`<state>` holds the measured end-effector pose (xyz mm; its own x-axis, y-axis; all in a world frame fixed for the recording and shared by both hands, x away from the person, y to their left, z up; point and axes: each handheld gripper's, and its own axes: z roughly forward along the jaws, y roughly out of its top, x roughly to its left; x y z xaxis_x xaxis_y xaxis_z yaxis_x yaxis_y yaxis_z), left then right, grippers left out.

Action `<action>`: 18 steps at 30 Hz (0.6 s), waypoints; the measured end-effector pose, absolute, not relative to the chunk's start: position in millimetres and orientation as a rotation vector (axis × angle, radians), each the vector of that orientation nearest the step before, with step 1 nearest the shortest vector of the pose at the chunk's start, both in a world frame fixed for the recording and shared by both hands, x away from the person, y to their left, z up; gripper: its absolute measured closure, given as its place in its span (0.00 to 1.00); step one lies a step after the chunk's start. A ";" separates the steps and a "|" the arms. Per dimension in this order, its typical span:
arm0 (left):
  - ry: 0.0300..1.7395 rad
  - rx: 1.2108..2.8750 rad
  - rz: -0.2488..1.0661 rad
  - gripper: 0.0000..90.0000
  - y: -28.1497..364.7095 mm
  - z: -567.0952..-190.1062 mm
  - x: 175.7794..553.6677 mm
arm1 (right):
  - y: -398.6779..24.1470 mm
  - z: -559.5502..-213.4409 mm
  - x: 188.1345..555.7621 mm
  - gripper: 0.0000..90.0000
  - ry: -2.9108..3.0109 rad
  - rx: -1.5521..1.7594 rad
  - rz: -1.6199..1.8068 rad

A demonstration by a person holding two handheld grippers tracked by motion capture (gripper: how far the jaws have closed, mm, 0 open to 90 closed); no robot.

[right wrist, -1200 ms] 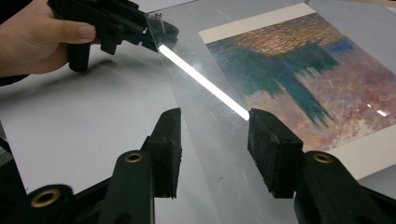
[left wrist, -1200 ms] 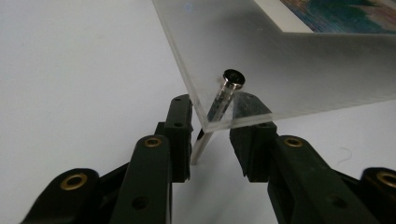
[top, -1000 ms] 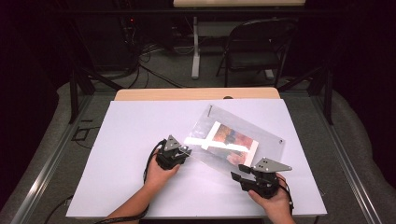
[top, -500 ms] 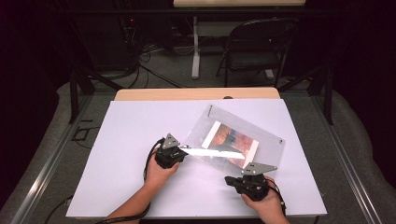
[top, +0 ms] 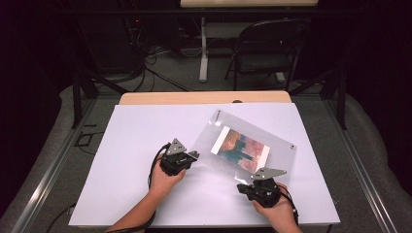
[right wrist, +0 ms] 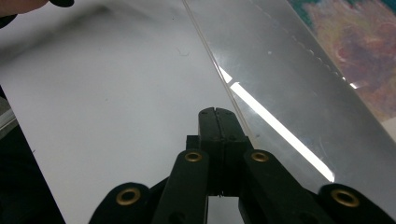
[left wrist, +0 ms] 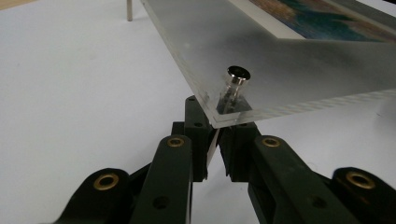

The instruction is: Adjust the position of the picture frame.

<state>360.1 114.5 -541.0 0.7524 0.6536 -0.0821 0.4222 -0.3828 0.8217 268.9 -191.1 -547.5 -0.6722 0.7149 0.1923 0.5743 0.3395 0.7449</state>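
Note:
A clear acrylic picture frame with a colourful print inside is held tilted over the white table. My left gripper is shut on its near-left corner. In the left gripper view the jaws pinch that corner just below a metal standoff in the panel. My right gripper sits at the frame's near-right corner. In the right gripper view its jaws are pressed together, nothing is between them, and the panel's edge runs past their right side.
The white sheet ends at a wooden strip at the back. Beyond it stand a folding chair, a table leg and floor cables. A second standoff rests on the table at the frame's far corner.
The right gripper's jaws have closed and it has shifted slightly left and nearer. The bright glare strip across the frame's near edge has gone as its tilt changed. The left hand has stayed put.

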 end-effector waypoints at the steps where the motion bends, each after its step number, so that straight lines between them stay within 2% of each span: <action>1: 0.799 2.035 0.317 0.91 114.6 -540.4 357.9 | -191.6 -547.8 269.2 1.00 2.428 1.184 1.244; 18: 0.733 2.073 0.319 0.94 115.3 -536.8 326.2 | -213.1 -546.4 288.4 1.00 2.353 1.348 1.327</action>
